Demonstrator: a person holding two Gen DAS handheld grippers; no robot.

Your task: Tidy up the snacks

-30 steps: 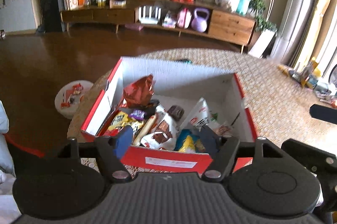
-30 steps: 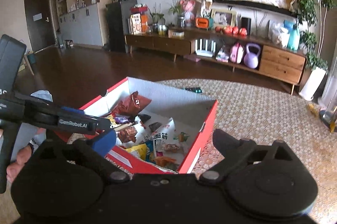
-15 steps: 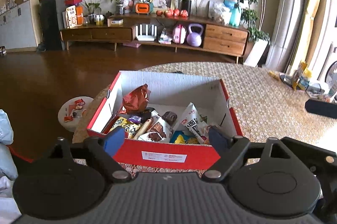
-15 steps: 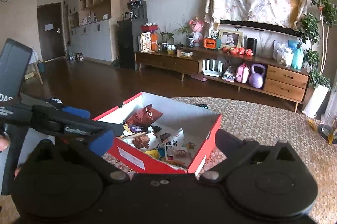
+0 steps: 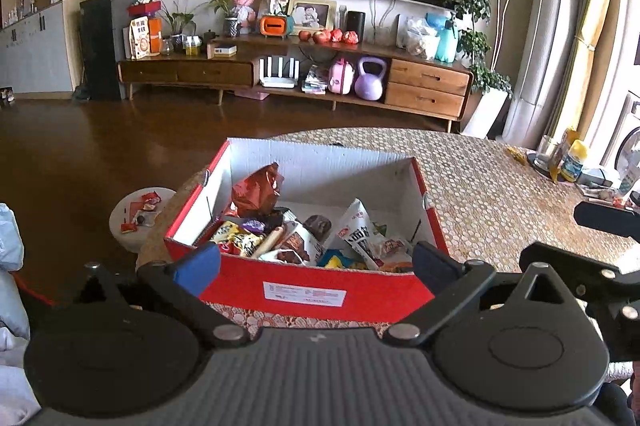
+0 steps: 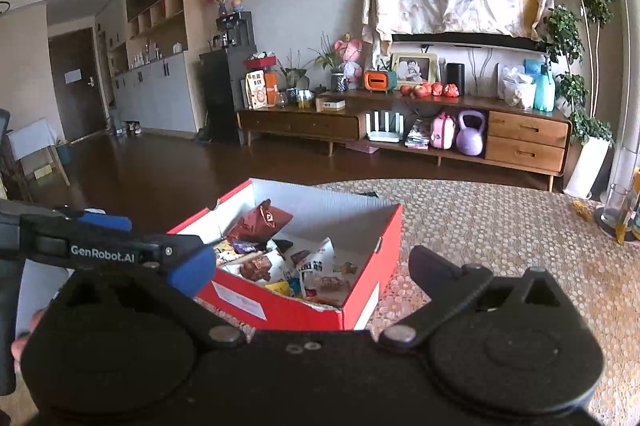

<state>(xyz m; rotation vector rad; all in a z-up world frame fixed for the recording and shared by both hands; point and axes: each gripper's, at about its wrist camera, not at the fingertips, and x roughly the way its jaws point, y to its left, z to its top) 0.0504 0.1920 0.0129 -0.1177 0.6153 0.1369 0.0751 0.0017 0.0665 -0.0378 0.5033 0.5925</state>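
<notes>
A red shoebox point(image 5: 304, 292) with a white inside stands on the table, holding several snack packets. Among them are a dark red foil bag point(image 5: 256, 189) and a white packet point(image 5: 360, 234). My left gripper point(image 5: 316, 264) hangs just short of the box's near wall. Its jaws are opening wide and nothing is between them. My right gripper point(image 6: 310, 266) is open and empty, near the box's right front corner point(image 6: 352, 310). The same foil bag point(image 6: 260, 218) shows in the right wrist view, and the left gripper's black body crosses that view's left side.
The box rests on a round table with a pebble-pattern cover point(image 5: 500, 193). A glass and bottles point(image 5: 572, 161) stand at its far right edge. A small white stool with wrappers point(image 5: 140, 218) sits on the dark floor to the left. A hand point(image 6: 24, 330) shows at the left.
Both grippers have drawn back from the box, which now looks farther and lower in both views. The left jaws have spread from narrow to wide. The snacks have not moved.
</notes>
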